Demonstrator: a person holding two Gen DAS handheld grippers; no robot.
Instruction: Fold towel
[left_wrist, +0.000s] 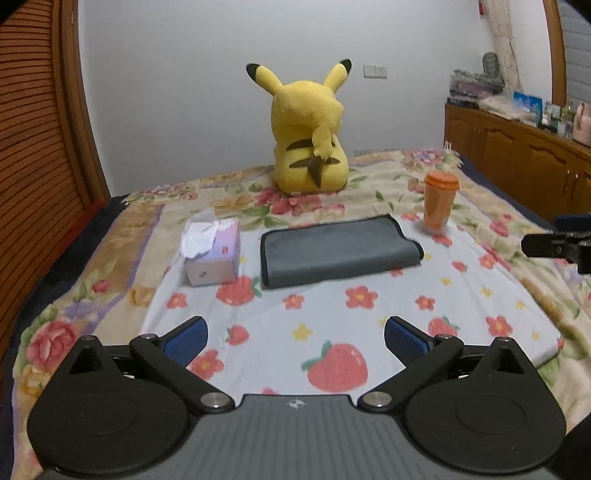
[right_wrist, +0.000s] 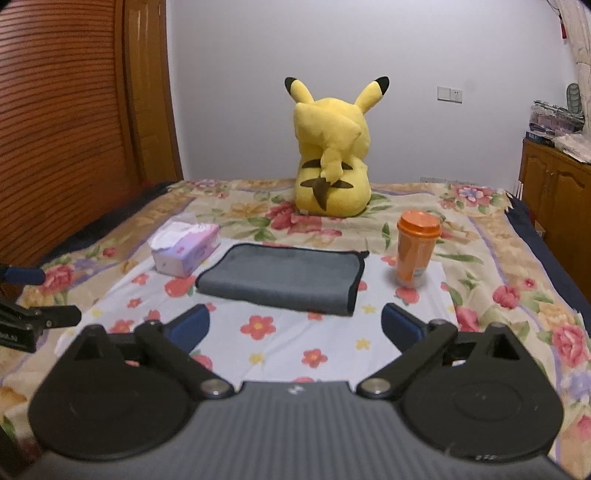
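left gripper (left_wrist: 295, 338): jaws apart, empty | right gripper (right_wrist: 294, 326): jaws apart, empty | towel (left_wrist: 338, 249): folded, mid-bed, between tissue box (left_wrist: 212, 253) and cup (left_wrist: 439, 203)

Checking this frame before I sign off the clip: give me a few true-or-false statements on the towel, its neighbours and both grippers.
1. The grey towel lies folded on the bed. True.
2. The orange cup lies tipped over. False: it stands upright, right of the towel.
3. The tissue box sits left of the towel. True.
4. The left gripper is clamped on the towel. False: it is open, holding nothing.
5. The right gripper is open and empty. True.
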